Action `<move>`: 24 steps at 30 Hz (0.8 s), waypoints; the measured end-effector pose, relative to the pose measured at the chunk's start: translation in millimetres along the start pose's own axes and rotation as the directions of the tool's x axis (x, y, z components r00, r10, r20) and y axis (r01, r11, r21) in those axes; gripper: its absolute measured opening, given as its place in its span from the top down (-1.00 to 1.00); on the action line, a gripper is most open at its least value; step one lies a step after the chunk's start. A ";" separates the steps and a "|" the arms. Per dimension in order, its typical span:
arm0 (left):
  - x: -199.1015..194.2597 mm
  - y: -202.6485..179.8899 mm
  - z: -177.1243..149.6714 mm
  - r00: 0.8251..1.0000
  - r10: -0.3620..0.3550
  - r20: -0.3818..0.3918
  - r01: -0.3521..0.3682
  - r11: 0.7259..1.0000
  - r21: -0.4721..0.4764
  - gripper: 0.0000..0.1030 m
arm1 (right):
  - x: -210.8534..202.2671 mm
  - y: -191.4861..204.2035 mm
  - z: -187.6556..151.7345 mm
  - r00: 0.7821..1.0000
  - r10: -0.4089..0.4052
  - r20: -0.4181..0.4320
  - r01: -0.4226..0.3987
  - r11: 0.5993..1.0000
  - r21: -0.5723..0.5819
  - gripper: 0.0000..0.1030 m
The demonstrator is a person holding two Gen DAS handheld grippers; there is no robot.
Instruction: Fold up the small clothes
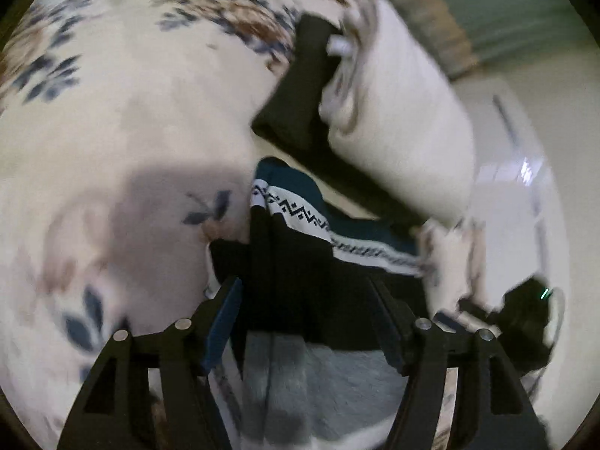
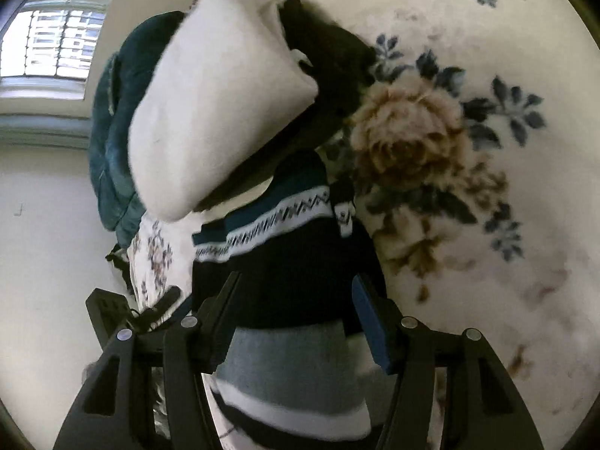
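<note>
Both grippers, left (image 1: 305, 318) and right (image 2: 296, 315), sat wide open over the sweater (image 1: 300, 262), gripping nothing. Folded white (image 1: 405, 112) and black (image 1: 300, 86) pieces were stacked upper center, so the sweater looked left to do.

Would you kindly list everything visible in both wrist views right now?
Patterned garment: one, black, teal and grey with a white zigzag band, between both grippers' fingers.
Folded white cloth: one, cream, on the pile beyond it.
Black cloth: one, under the white cloth.
Teal bundle: one, behind the pile.
Floral bedspread: one, cream with blue and tan flowers, beneath everything.
Window: one, bright, upper left.
Left hand-held gripper: black, open.
Right hand-held gripper: black, open.
</note>
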State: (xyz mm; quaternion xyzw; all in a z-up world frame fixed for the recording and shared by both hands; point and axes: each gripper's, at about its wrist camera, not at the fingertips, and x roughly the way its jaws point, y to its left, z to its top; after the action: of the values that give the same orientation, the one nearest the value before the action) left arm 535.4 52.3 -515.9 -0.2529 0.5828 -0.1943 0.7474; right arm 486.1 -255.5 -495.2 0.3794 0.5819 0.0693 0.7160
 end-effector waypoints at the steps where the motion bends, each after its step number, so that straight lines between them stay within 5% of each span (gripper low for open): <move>1: 5.1 -4.0 2.8 1.000 0.029 0.007 -0.029 0.999 0.028 0.02 | 8.7 -3.1 2.5 1.000 -0.009 -0.010 0.009 1.000 0.003 -0.19; 2: 7.7 -7.3 5.5 0.999 0.040 0.021 -0.041 0.998 0.054 0.34 | 13.6 -3.7 4.9 1.000 -0.021 -0.015 0.021 1.000 0.005 -0.19; 3: 9.5 -8.1 9.0 0.999 0.046 0.019 -0.047 0.997 0.061 0.90 | 21.6 -4.2 8.5 0.999 -0.032 -0.027 0.032 0.999 0.007 -0.14; 5: 5.0 -4.2 13.9 1.000 0.000 0.031 -0.001 0.999 0.032 0.92 | 34.7 -2.2 15.2 0.999 -0.043 -0.029 0.043 0.999 0.002 0.70; 6: 1.1 -1.8 14.8 0.999 -0.007 0.045 0.006 1.000 0.023 0.92 | 34.1 -0.3 17.8 0.999 -0.048 -0.022 0.048 0.999 -0.001 0.86; 10: 8.0 24.3 17.8 1.000 0.023 0.020 -0.022 0.999 -0.024 0.91 | 23.6 -14.4 29.0 0.997 -0.064 0.037 0.060 0.994 0.094 0.88; 13: 2.2 33.0 16.4 1.000 -0.023 -0.004 0.023 0.997 -0.068 0.90 | 34.3 -19.7 32.4 0.995 -0.094 -0.019 0.095 0.992 0.078 0.86; 15: -9.6 31.2 10.9 0.997 -0.074 -0.003 0.074 0.993 -0.094 0.80 | 35.2 -17.1 33.6 0.994 -0.090 -0.067 0.094 0.994 0.048 0.76; 17: -30.3 26.9 1.0 0.995 -0.101 0.024 0.103 0.989 -0.103 0.28 | 26.6 -17.9 33.9 0.992 -0.051 -0.112 0.055 0.998 0.030 0.28; 18: -41.7 24.7 -6.4 0.991 -0.130 0.045 0.134 0.985 -0.106 -0.15 | 20.0 -20.5 33.1 0.992 -0.013 -0.127 0.016 1.000 0.023 -0.14; 19: -58.7 23.3 -23.5 0.985 -0.153 0.074 0.161 0.980 -0.119 -0.30 | 13.7 -23.8 32.2 0.990 0.012 -0.143 -0.010 1.000 0.014 -0.37; 24: -99.5 21.1 -120.9 0.981 -0.154 0.117 0.176 0.962 -0.207 -0.30 | 1.6 -49.3 28.2 0.961 0.011 -0.276 -0.027 0.998 -0.056 -0.67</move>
State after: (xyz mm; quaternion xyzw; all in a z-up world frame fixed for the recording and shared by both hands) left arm 393.7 109.0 -475.1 -0.3898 0.5392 -0.1786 0.7248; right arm 494.7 -302.4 -526.3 0.3503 0.6698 0.1455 0.6384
